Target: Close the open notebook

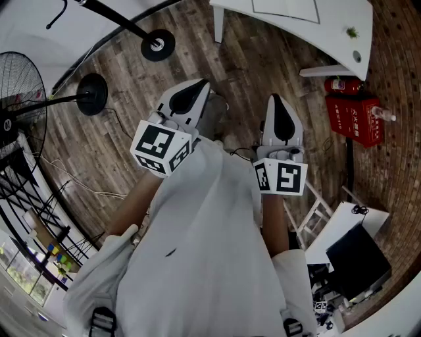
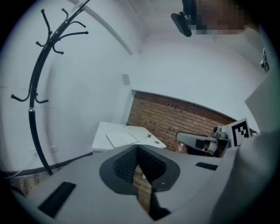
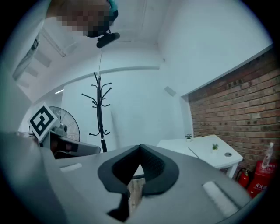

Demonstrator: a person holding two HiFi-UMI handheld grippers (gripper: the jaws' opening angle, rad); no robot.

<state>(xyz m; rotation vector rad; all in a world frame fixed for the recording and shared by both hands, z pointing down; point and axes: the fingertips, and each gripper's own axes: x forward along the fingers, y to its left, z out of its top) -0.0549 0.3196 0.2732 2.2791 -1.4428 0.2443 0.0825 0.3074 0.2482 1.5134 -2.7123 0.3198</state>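
**Both claws shut, notebook far off on the table**

The notebook (image 1: 286, 10) lies flat on the white table (image 1: 296, 46) at the far side, well apart from both grippers. Its near edge runs roughly left to right. Its far part is cut off at the head view's top, so I cannot tell its long axis or whether it is open. The left gripper (image 1: 199, 85) and right gripper (image 1: 275, 99) are side by side over the wood floor (image 1: 217, 59), pointing toward the table. Each has its jaws pressed together at the tips, with nothing between them.
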